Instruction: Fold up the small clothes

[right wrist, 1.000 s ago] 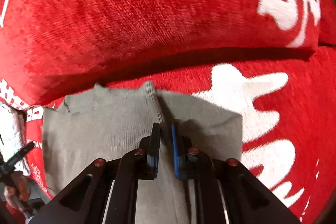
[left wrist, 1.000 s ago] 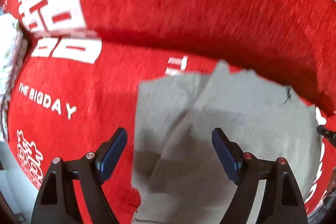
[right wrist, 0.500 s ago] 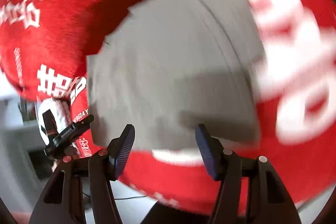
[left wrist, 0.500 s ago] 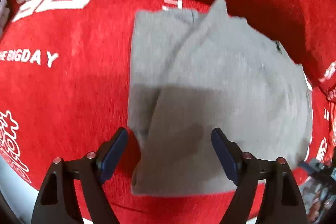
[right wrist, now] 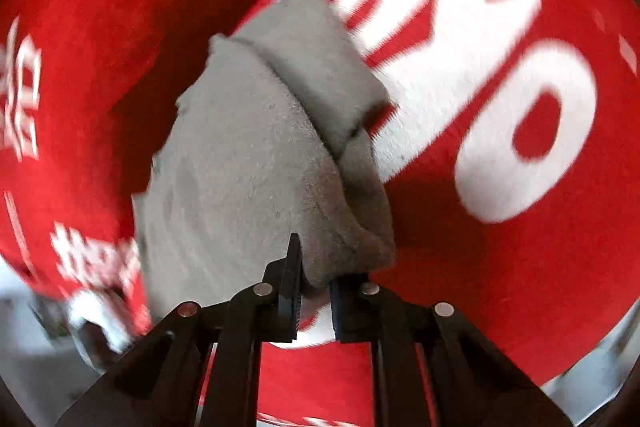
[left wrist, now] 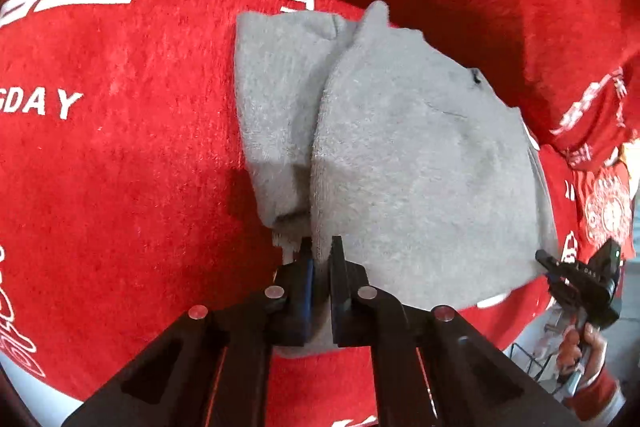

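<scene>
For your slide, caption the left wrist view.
Left gripper pinches the near edge of a folded grey garment on a red blanket.

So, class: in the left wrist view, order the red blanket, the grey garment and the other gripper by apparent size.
1. red blanket, fills most of the frame.
2. grey garment.
3. right gripper, small at the frame's edge; being farther away may shrink it.

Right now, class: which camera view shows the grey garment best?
The left wrist view: the grey garment lies sharp and nearly whole on the red cloth. The right wrist view shows it blurred, bunched and foreshortened.
</scene>
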{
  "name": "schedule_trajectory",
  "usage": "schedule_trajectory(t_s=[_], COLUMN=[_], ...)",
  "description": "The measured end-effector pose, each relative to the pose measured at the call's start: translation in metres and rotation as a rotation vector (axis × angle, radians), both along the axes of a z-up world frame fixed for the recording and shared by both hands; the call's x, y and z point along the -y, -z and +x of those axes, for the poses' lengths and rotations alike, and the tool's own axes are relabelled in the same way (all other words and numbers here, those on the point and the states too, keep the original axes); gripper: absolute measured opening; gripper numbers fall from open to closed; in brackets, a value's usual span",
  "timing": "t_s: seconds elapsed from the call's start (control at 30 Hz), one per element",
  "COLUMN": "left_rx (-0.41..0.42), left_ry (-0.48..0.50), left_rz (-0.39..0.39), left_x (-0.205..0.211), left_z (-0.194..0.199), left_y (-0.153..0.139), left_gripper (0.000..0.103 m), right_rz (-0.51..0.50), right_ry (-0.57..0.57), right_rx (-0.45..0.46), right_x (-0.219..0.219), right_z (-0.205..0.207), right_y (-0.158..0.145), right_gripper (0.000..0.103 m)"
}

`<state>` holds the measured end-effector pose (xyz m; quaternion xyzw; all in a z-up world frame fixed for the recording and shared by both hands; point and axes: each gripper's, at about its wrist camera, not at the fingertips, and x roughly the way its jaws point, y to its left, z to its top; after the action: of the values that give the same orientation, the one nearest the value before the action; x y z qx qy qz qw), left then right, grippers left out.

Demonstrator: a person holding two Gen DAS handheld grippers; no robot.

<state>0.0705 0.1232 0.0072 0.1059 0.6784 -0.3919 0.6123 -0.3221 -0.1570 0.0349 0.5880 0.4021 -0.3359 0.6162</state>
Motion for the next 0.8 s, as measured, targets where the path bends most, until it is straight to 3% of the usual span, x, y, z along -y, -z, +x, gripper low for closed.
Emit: schedule_trajectory(t_s=[0.13, 0.2, 0.33, 0.43, 0.53, 0.6, 0.7, 0.8], left_rx=[0.015, 0.023, 0.03, 0.082, 0.158, 0.167, 0.174, 0.199], left_ry=[0.018, 0.008, -0.002, 0.021, 0.019, -0.004, -0.033, -0.062], left_rz=[0.044, 0.035, 0.049, 0.069, 0.09, 0.095, 0.099, 0.112], left_x=[-0.008, -0.016, -0.029, -0.038, -0.044, -0.043, -0.042, -0.037], left_z=[-0.009, -0.014, -0.007, -0.011, -0.003, 0.006, 0.021, 0.029], left_y=[0.018, 0.021, 0.02, 0.0, -0.015, -0.017, -0.016, -0.011], left_gripper=[0.007, 0.008, 0.008, 0.008, 0.008, 0.008, 0.008, 0.008], right_rz=[0.003, 0.004, 0.066, 0.111, 0.084, 0.062, 0.042, 0.006], right_ry=[-0.074, -0.077, -0.128, -0.193, -0.323, -0.359, -0.374, -0.418], right_rx=[-0.098, -0.098, -0.159, -0.05, 0.064, 0.118, 0.181, 0.213], right_x=[0.001, 0.003, 0.0, -0.017, -0.037, -0.036, -0.027, -0.022], right_z=[-0.002, -0.003, 0.0, 0.015, 0.067, 0.108, 0.182, 0.253], right_y=[0.026, 0.024, 0.011, -0.005, -0.022, -0.019, -0.002, 0.015], right_gripper=[0.013, 0.013, 0.035, 0.035, 0.035, 0.034, 0.015, 0.013])
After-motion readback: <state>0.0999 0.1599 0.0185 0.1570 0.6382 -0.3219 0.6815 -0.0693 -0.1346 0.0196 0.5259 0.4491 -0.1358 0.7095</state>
